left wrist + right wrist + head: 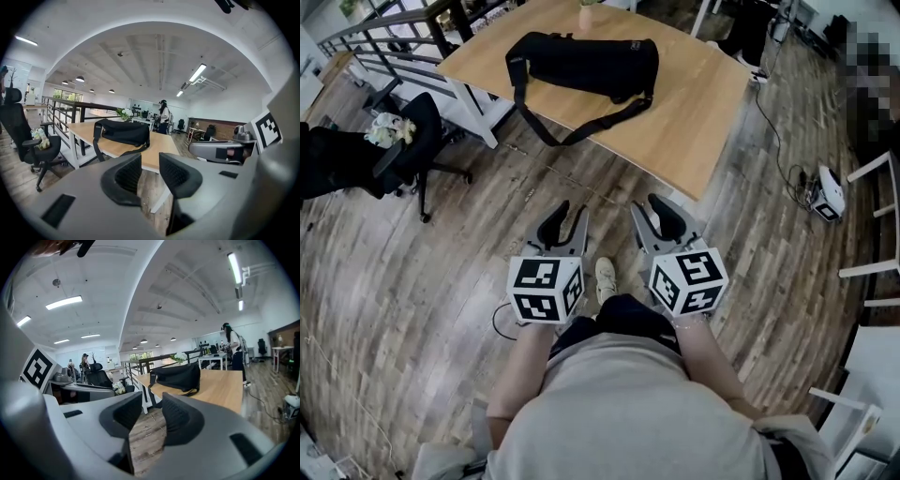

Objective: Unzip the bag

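The black bag (586,64) lies on its side on the wooden table (698,103), far from the person. Its long side runs left to right, with the right end a little farther away. Its strap (572,133) hangs in a loop over the near edge of the table.

The 2 grippers are well apart from the bag, over the wood floor (441,281) in front of the table. The person's arms are bent and held close together, side by side. The left gripper (570,217) points ahead at the table and a bit down. Its jaws stand apart and hold nothing. The right gripper (654,212) points the same way, and its jaws are apart too, with only floor showing between them.

A black chair (412,141) stands to the left of the table.
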